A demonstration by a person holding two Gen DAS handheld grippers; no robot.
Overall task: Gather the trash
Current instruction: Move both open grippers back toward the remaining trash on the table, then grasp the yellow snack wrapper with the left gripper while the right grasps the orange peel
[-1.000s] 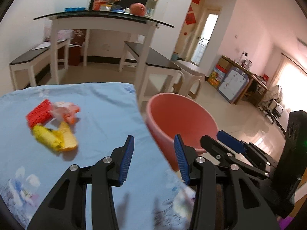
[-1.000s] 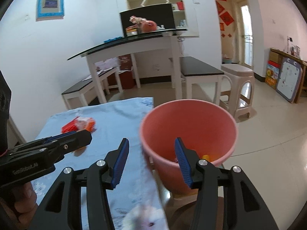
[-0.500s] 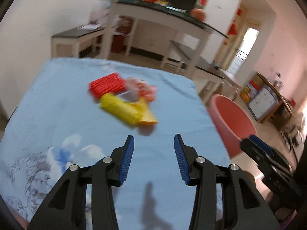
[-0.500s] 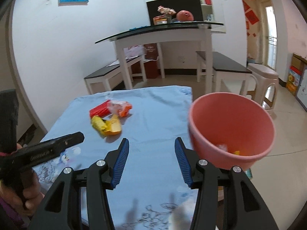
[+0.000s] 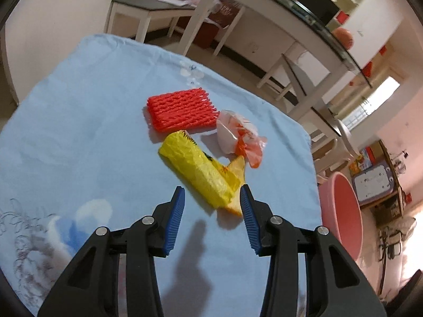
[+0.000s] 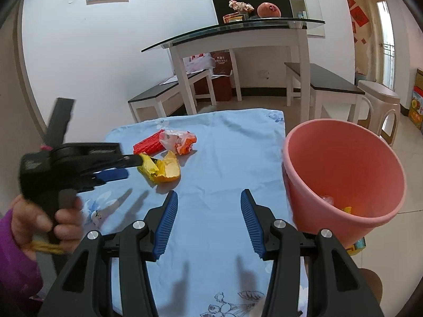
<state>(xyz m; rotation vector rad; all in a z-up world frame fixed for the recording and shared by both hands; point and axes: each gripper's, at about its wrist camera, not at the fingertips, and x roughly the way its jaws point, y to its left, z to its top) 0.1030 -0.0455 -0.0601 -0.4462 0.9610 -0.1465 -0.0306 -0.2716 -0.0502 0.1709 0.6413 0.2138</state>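
Trash lies in a cluster on the light blue tablecloth (image 5: 79, 137): a yellow wrapper (image 5: 197, 167) over an orange peel (image 5: 238, 169), a red foam net (image 5: 181, 109) and an orange-and-white plastic wrapper (image 5: 239, 136). My left gripper (image 5: 212, 198) is open and empty, just short of the yellow wrapper's near end; it also shows in the right wrist view (image 6: 127, 167). My right gripper (image 6: 207, 202) is open and empty above the cloth. The pink bucket (image 6: 341, 174) stands off the table's right edge with some trash inside.
A white glass-topped table (image 6: 238, 30) with dark benches (image 6: 322, 85) stands behind. A beige plastic stool (image 6: 380, 105) is at the far right. The pink bucket (image 5: 343, 211) shows low at the right in the left wrist view.
My left gripper has swung from the bucket over to the trash cluster and closed in on the yellow wrapper. My right gripper has drawn back left from the bucket.
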